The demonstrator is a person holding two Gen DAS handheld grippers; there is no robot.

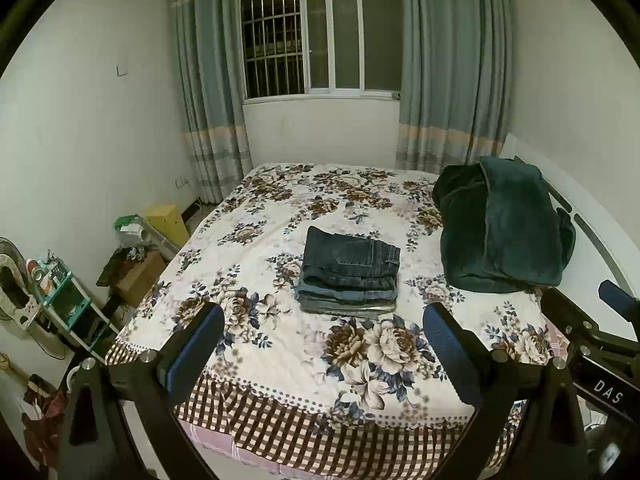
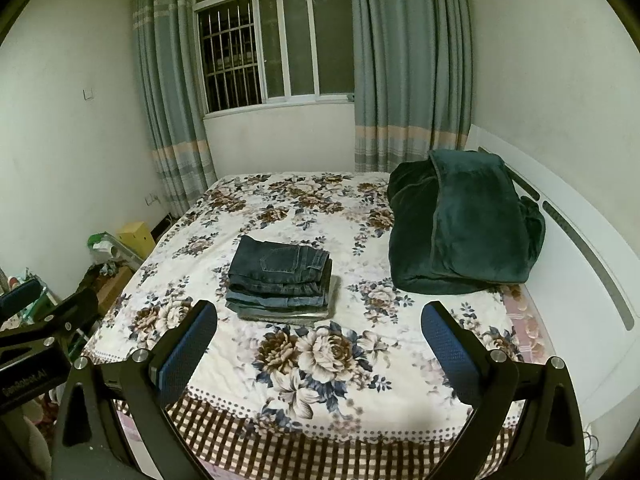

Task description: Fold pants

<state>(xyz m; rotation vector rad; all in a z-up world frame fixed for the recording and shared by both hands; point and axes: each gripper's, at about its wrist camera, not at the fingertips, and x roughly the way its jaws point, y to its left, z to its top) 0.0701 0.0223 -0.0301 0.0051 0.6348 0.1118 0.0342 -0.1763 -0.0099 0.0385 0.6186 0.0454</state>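
Observation:
A stack of folded pants (image 1: 349, 275), dark denim on top and lighter ones beneath, lies in the middle of the floral bed sheet (image 1: 280, 216). It also shows in the right wrist view (image 2: 282, 280). My left gripper (image 1: 323, 332) is open and empty, held back above the bed's near edge, short of the stack. My right gripper (image 2: 319, 330) is open and empty at about the same distance. The right gripper's body shows at the right of the left wrist view (image 1: 592, 328), and the left gripper's body at the left of the right wrist view (image 2: 44, 320).
A dark green blanket (image 1: 504, 228) is heaped at the bed's right side by the white headboard (image 2: 580, 240). A shelf, boxes and clutter (image 1: 132, 256) stand on the floor to the left. Window and curtains (image 1: 320, 40) are at the far wall.

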